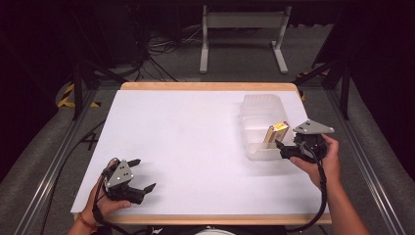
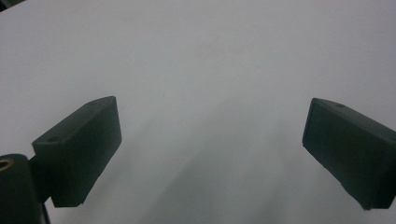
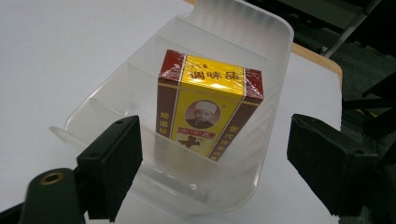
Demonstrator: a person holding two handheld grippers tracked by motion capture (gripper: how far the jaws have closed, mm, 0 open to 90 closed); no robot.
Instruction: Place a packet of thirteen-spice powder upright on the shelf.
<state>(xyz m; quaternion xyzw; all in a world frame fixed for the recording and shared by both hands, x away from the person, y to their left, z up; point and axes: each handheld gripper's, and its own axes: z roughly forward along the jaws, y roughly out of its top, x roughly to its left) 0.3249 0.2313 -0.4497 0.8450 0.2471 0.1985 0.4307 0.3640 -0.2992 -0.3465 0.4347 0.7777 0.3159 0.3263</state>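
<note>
Box (image 3: 210, 107) upright in tray (image 3: 275, 37) | right tongs (image 3: 215, 168) open, empty, just before it | left tongs (image 2: 210, 154) open, empty

Overhead light is washing the table (image 1: 195, 142) bright white, room behind sitting near black. Soft shadows are falling beside the bin (image 1: 262, 125) and under both hands. Left gripper view is running dim, grey, low contrast, jaws soft-edged. Right gripper view is holding the box (image 3: 208, 102) sharp, with glare glinting on its wrap; near jaws are blurring.

High view looks forward and down over the table (image 1: 186, 142). Each gripper view faces along its jaws, close; right one shares the tray (image 3: 275, 37) with it.
</note>
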